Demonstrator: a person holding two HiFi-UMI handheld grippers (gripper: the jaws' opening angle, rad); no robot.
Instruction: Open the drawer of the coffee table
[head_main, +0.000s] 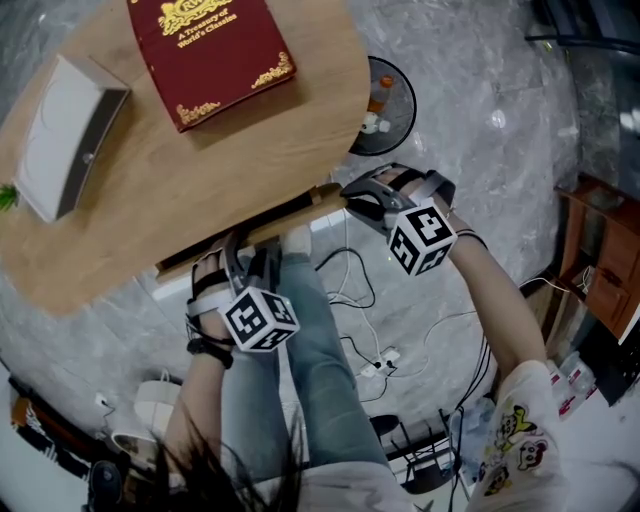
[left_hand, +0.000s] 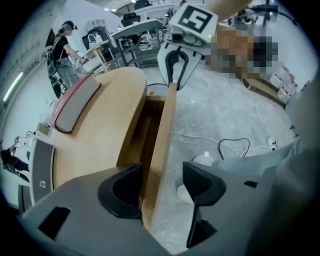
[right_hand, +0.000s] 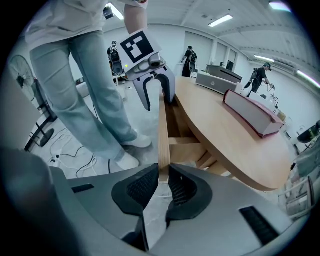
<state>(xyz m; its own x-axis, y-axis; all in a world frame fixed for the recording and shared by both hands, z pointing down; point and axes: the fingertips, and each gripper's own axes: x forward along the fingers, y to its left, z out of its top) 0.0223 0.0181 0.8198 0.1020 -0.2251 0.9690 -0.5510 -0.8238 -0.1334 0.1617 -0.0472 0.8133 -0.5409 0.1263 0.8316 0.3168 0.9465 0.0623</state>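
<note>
The coffee table (head_main: 200, 170) has an oval wooden top. Its drawer front (head_main: 300, 205) stands a little way out from under the near edge, and in the left gripper view a dark gap shows behind the front (left_hand: 162, 135). My right gripper (head_main: 352, 196) is shut on the right end of that panel; its ribbed pads (right_hand: 182, 187) pinch the thin board (right_hand: 162, 135). My left gripper (head_main: 250, 258) hangs over the panel's left end, pointing steeply down. Its jaws (left_hand: 160, 185) stand wide and straddle the board, with the outer pad (left_hand: 200, 182) clear of the wood.
A red book (head_main: 210, 55) and a white box (head_main: 65, 135) lie on the tabletop. The person's jeans-clad legs (head_main: 300, 370) stand close against the drawer. Cables and a power strip (head_main: 380, 360) trail on the marble floor, with a fan base (head_main: 385, 105) beyond the table.
</note>
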